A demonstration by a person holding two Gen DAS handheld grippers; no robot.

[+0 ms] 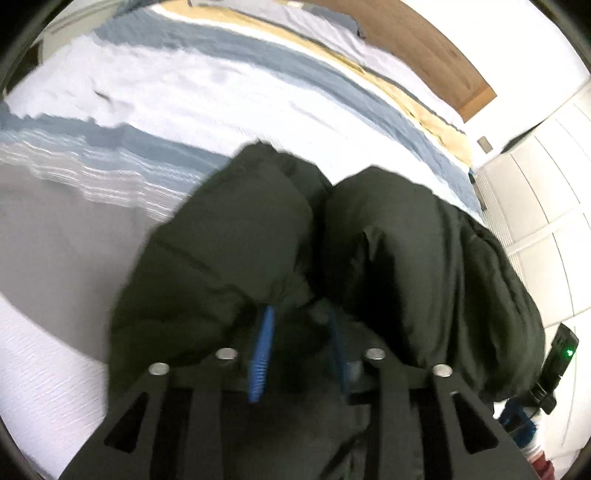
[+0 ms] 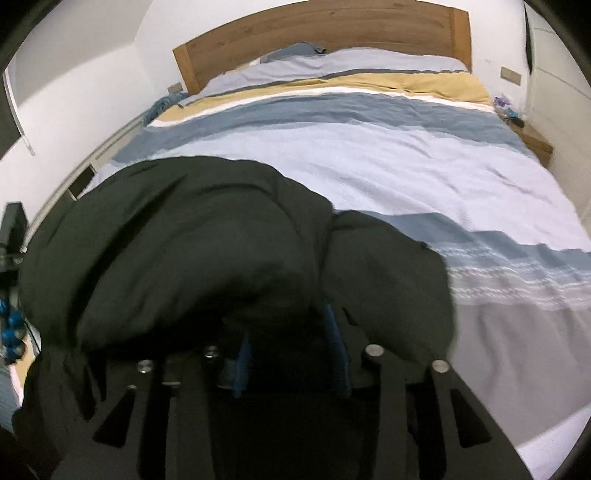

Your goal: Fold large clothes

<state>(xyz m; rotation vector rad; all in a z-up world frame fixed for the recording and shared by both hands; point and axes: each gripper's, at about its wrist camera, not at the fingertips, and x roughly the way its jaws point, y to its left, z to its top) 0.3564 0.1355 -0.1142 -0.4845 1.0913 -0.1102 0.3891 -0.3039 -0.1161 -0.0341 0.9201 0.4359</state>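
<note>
A large dark green padded garment (image 1: 388, 243) hangs bunched in front of both cameras, above a striped bed. My left gripper (image 1: 301, 325) is shut on a fold of it; the blue pads (image 1: 263, 350) show below the cloth. My right gripper (image 2: 291, 332) is shut on another fold of the same garment (image 2: 192, 251), its blue pads (image 2: 338, 350) mostly buried in the cloth. The other gripper shows at the edge of each view, lower right in the left wrist view (image 1: 557, 354) and far left in the right wrist view (image 2: 11, 236).
The bed (image 2: 406, 147) has a cover striped white, blue and yellow, with pillows at a wooden headboard (image 2: 317, 26). A bedside table (image 2: 532, 140) with small items stands at the right. White cupboard doors (image 1: 546, 206) line one side.
</note>
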